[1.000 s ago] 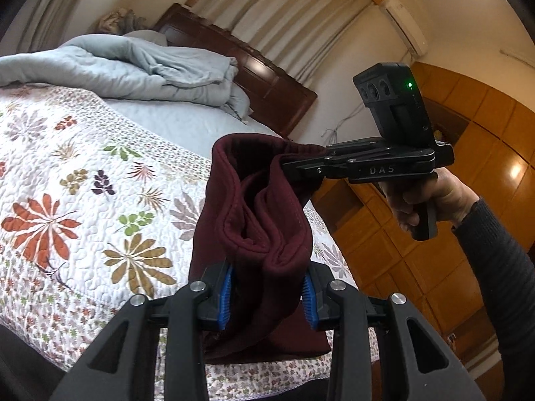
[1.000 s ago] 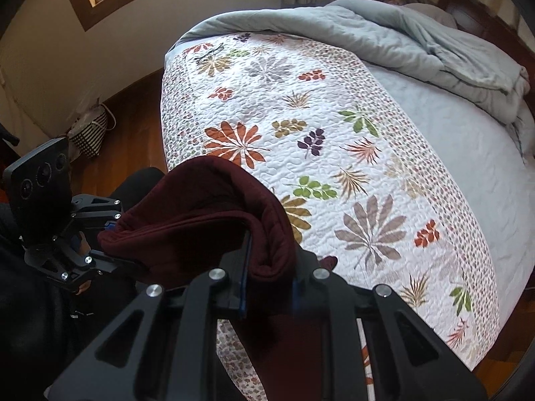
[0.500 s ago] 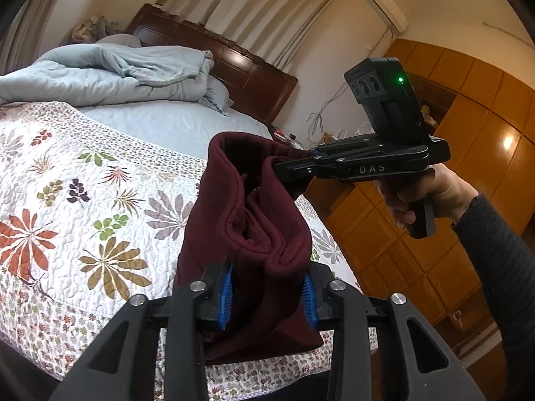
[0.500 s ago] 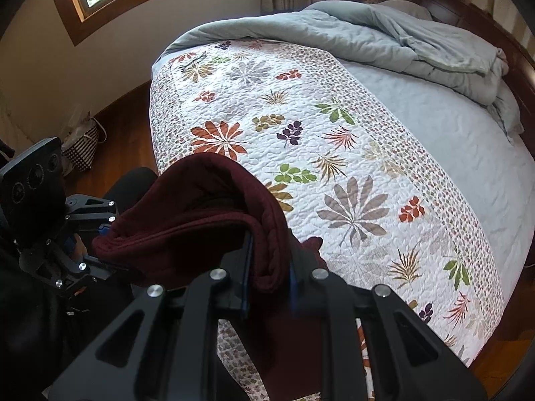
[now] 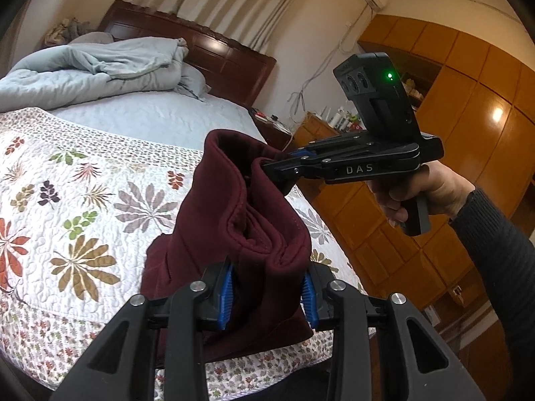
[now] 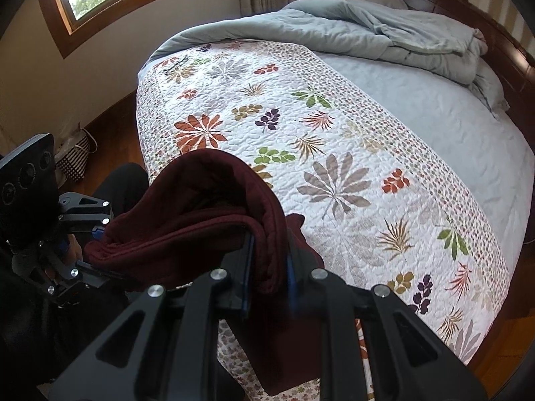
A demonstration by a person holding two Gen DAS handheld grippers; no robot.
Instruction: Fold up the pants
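Maroon fleece fills the foreground: we hold the pants (image 5: 254, 234) bunched in several layers above the near edge of the bed (image 6: 434, 127), one end in each set of tongs. The left tongs (image 5: 267, 290) are closed on a thick wad, their blue pads pressing in from both sides; the right tongs (image 6: 267, 267) are clamped on a thinner folded edge. A loose tail of the cloth hangs below the grips, over the edge of the floral quilt (image 6: 334, 167) or close against it.

From the left wrist view, the right hand (image 5: 418, 193) grips its tool's handle off the bed's side, a dark sleeve (image 5: 495, 250) behind it. Beyond the quilt lie a pale blue sheet, a rumpled grey-blue duvet (image 5: 83, 70) and the dark headboard (image 5: 207, 53).

We judge the risk to be in the lay-down: the layers between the two grips look uneven, so lowering them as they are could set the creases askew, and the thinner right-hand hold might slip if the cloth is pulled taut.
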